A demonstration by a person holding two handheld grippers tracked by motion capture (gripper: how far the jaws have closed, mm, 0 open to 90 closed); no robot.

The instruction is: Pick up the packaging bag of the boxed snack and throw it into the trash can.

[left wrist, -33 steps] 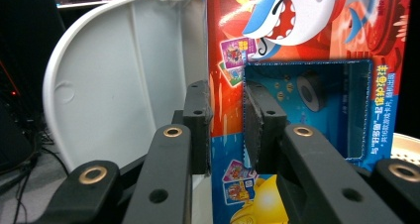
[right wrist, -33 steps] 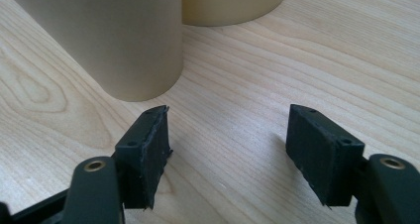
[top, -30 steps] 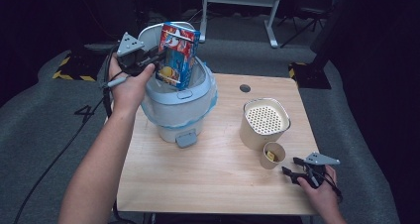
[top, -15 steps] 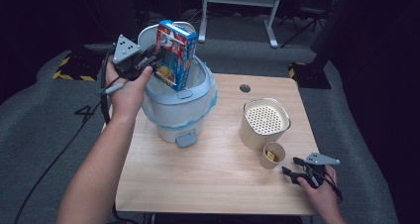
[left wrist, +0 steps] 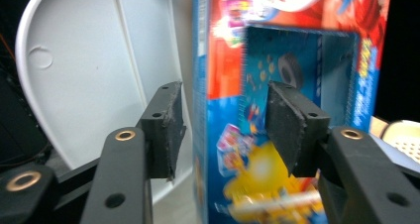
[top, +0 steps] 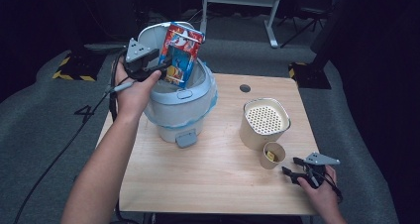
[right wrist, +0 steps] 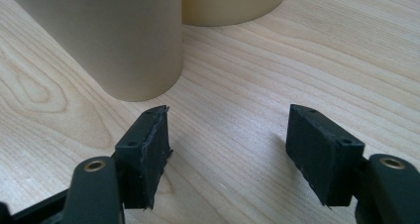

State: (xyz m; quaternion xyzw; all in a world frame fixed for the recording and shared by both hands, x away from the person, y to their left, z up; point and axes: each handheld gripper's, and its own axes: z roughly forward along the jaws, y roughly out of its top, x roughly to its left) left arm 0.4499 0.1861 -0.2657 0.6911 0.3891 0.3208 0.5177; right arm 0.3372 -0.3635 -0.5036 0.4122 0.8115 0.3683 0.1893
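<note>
Left gripper jaws just opening, releasing snack box into bin; right gripper empty, jaws apart; next: withdraw left.

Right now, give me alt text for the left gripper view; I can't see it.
A red and blue snack box stands between the left gripper, whose jaws have just been opening; a gap shows on the left side. Behind it rises the white bin lid.

Glossy printed cardboard box; smooth plastic bin (prob. matt); pale wood-grain table.
</note>
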